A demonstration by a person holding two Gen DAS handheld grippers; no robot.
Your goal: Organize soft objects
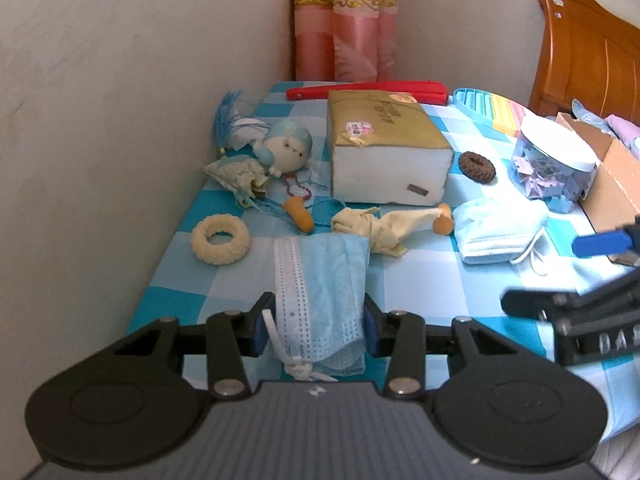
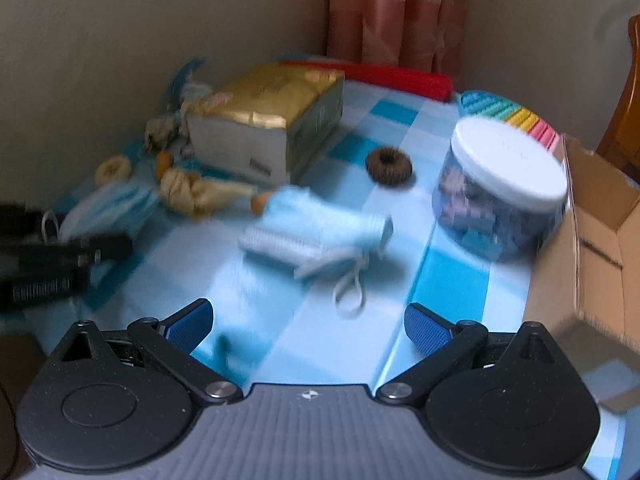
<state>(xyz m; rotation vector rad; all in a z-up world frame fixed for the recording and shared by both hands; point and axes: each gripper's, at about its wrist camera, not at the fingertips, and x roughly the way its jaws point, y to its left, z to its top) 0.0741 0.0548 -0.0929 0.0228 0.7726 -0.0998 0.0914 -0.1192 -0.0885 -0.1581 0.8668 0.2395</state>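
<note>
My left gripper point(image 1: 316, 326) is shut on a blue face mask point(image 1: 320, 292), which hangs crumpled between the pads above the checked cloth. A second face mask point(image 1: 500, 232) lies to the right; in the right wrist view it point(image 2: 316, 236) lies ahead of my right gripper point(image 2: 308, 320), which is open and empty above the cloth. A cream scrunchie point(image 1: 220, 239), a yellow cloth point(image 1: 376, 226), a brown scrunchie point(image 1: 477, 166), a plush doll point(image 1: 286, 148) and a fabric pouch point(image 1: 236, 174) lie on the table.
A gold tissue pack point(image 1: 384, 148) stands mid-table. A clear tub with a white lid point(image 1: 554, 160) and an open cardboard box point(image 2: 592, 240) are at the right. A red folder point(image 1: 368, 90) and a colourful tray point(image 1: 492, 106) lie at the back. Walls close in left.
</note>
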